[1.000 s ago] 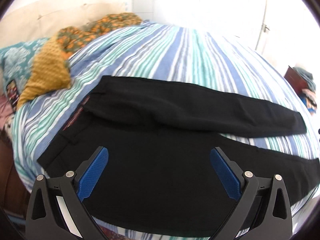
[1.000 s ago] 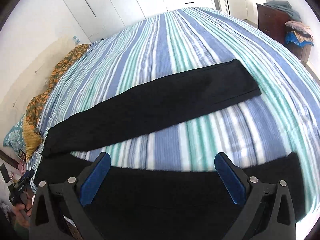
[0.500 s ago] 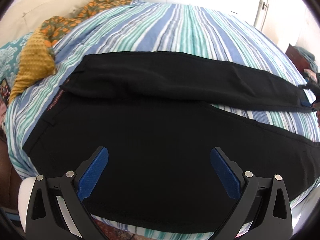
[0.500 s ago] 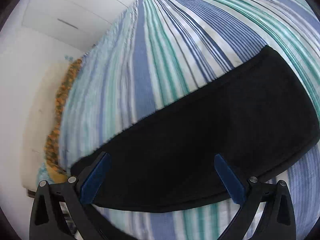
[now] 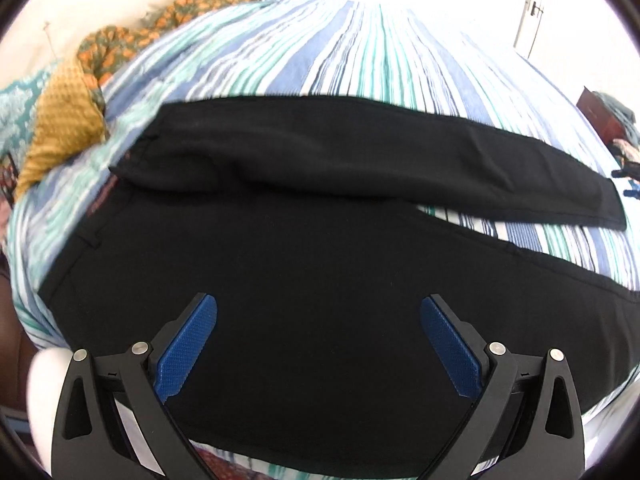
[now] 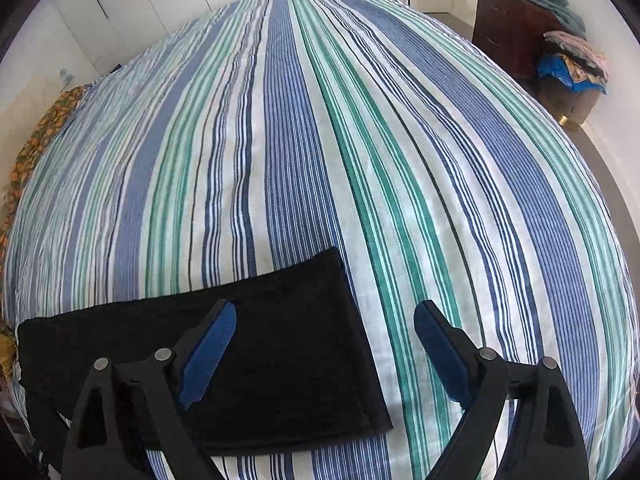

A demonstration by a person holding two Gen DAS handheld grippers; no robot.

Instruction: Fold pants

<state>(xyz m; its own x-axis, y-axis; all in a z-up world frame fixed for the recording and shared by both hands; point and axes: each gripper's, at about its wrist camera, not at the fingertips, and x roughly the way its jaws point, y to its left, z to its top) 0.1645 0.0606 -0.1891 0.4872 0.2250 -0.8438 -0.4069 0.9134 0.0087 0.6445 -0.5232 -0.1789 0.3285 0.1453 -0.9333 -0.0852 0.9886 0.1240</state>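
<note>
Black pants lie flat on a striped bed, waistband at the left, two legs spread apart toward the right. The far leg ends in a hem at the right. My left gripper is open and empty, hovering above the seat of the pants. In the right wrist view the far leg's hem end lies under my right gripper, which is open and empty, its left finger over the cloth and its right finger over bare bedsheet.
The blue, green and white striped bedsheet covers the whole bed. A mustard and orange patterned blanket lies at the head end. A dark wooden dresser with piled clothes stands beyond the bed's far right corner.
The right gripper has swung over to the hem end of the far leg. The left gripper has drawn back a little from the pants and stays open.
</note>
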